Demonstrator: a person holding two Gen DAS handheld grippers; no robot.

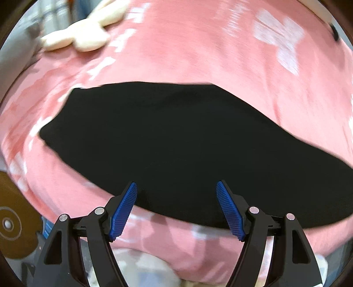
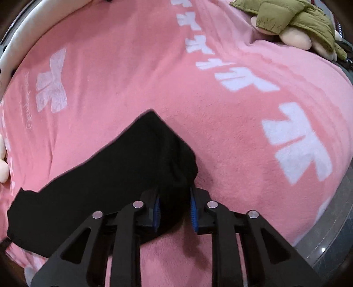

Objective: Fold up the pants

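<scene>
Black pants (image 1: pixel 165 143) lie in a long dark band across a pink blanket (image 1: pixel 198 55). In the left wrist view my left gripper (image 1: pixel 176 183) hovers over the near edge of the pants, jaws wide open, with nothing pressed between its blue pads (image 1: pixel 123 209). In the right wrist view the pants (image 2: pixel 99 187) stretch away to the lower left, and one end is bunched up in a hump. My right gripper (image 2: pixel 174 192) is shut on that bunched end, the black cloth squeezed between its blue pads (image 2: pixel 193 212).
The pink blanket (image 2: pixel 220 132) bears white printed shapes. A cream plush toy (image 1: pixel 81 37) lies at its far left edge. An olive jacket (image 2: pixel 293 19) rests on a cream plush at the far right. A brown round object (image 1: pixel 11 220) sits below the blanket's left edge.
</scene>
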